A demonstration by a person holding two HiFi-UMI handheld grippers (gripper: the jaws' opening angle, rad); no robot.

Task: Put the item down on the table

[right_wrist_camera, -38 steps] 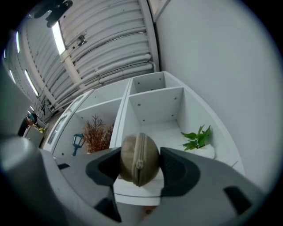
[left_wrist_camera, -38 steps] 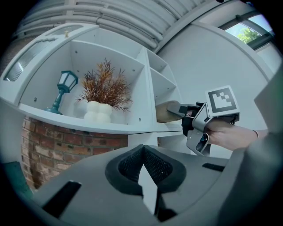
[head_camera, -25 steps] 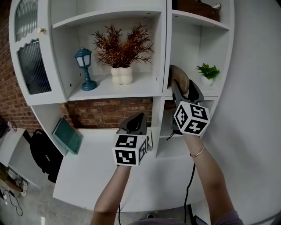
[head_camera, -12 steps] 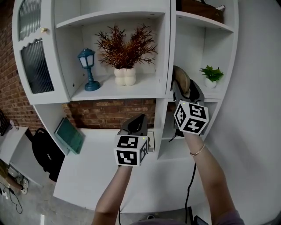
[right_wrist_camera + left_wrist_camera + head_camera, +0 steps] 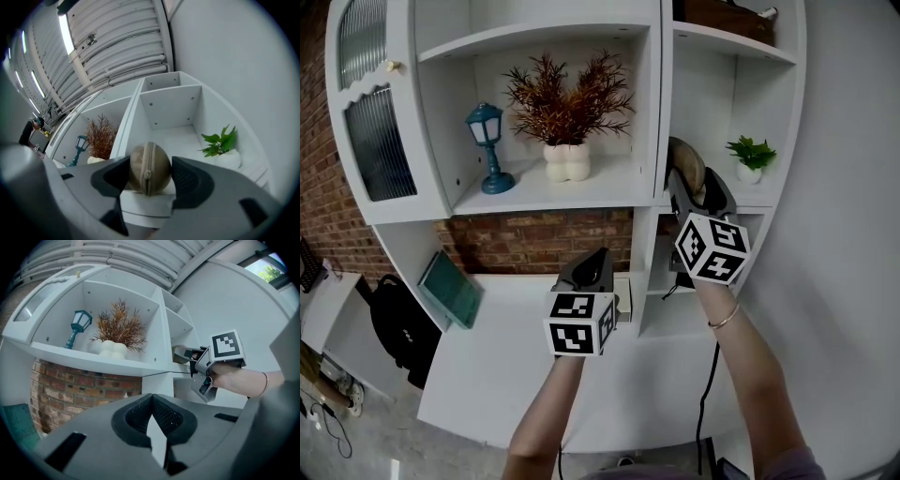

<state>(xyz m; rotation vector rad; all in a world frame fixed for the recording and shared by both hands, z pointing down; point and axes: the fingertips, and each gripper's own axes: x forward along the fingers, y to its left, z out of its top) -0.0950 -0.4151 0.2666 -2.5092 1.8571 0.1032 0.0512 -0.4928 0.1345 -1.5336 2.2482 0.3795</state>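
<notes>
A tan oval zip pouch is clamped between the jaws of my right gripper, held up at the front edge of the right shelf compartment. In the right gripper view the pouch fills the gap between the pads, zipper facing the camera, with the right gripper shut on it. My left gripper hovers lower, over the white table, its jaws closed with nothing in them. From the left gripper view the right gripper and the pouch show beside the shelf divider.
A small green plant in a white pot stands on the right shelf behind the pouch. A dried plant in a white vase and a teal lantern occupy the middle shelf. A teal board leans at the table's left; a cable hangs at right.
Barely anything: the head view shifts slightly, and both grippers hold their places, the right one still gripping the pouch at the shelf.
</notes>
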